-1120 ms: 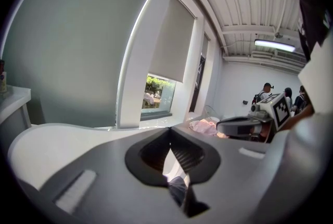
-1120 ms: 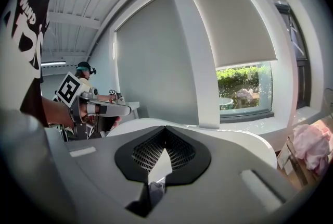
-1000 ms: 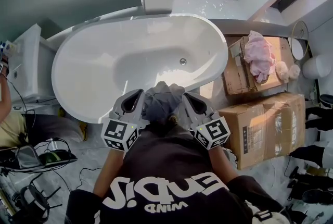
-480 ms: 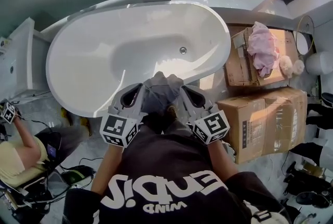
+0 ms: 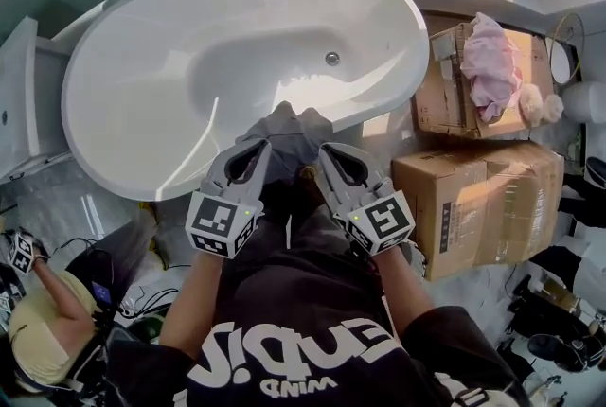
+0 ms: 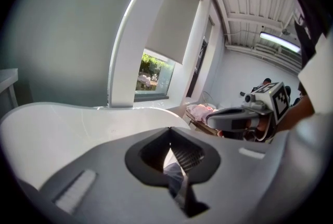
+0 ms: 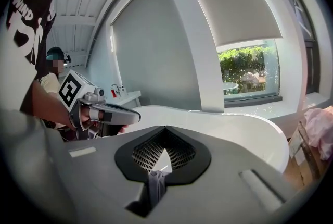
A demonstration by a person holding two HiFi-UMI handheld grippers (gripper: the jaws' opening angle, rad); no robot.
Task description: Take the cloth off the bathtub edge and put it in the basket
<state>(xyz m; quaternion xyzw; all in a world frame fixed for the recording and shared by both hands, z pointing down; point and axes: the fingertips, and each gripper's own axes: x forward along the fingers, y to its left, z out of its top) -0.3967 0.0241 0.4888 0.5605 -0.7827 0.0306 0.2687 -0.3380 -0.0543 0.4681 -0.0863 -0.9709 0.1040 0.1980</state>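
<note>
Progress is early: at the near rim of the white oval bathtub, the left gripper is closed on a fold of the grey cloth, which bunches across to the right gripper, likewise pinching it. Whether it has cleared the rim is unclear. No basket shows, so carrying and dropping remain.

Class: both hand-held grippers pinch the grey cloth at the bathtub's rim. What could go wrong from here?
1. The left hand-held gripper and right hand-held gripper each pinch only a thin fold of the grey cloth; it might slip and drop into the bathtub.
2. No basket is in view, so carrying means turning beside the cardboard boxes, where hanging cloth could snag.
</note>
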